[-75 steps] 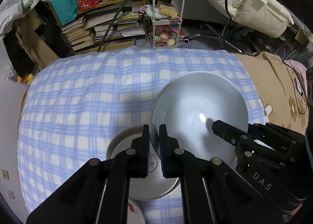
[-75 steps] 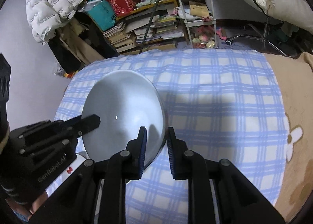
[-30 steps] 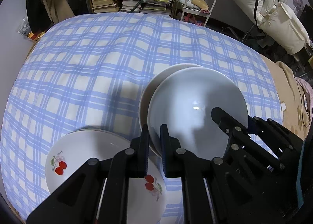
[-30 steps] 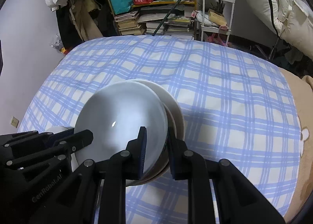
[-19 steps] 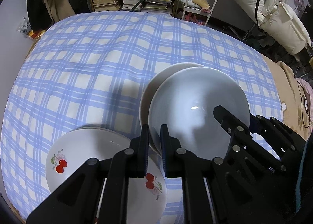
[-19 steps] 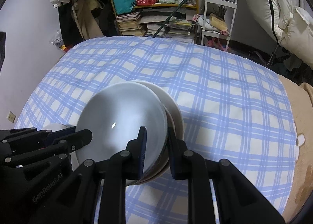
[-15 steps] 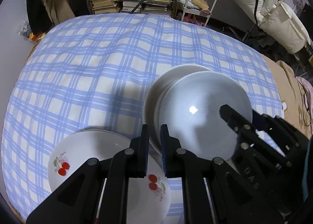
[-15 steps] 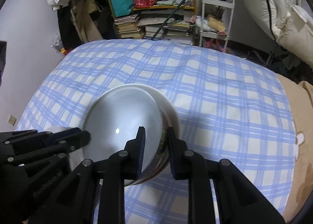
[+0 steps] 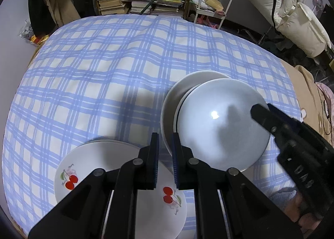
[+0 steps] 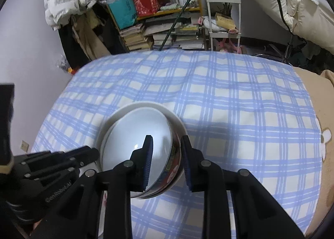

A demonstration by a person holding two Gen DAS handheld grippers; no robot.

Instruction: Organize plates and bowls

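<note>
White glazed bowl (image 10: 137, 141) nested askew in a second bowl (image 10: 179, 126) on the checked cloth (image 10: 229, 101); right gripper (image 10: 166, 160) jaws, just opening, straddle its rim; left gripper (image 9: 165, 161) nearly shut beside it; released tilted, it may slide.

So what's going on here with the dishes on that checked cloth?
A person with black tongs in each hand is stacking crockery on the blue checked cloth. The top bowl now sits nested in the bowl beneath. The right tongs have just been opening, and their pads stand clear on either side of the top bowl's rim. The left tongs are shut, holding nothing, beside the bowls and above the cherry plates.
</note>
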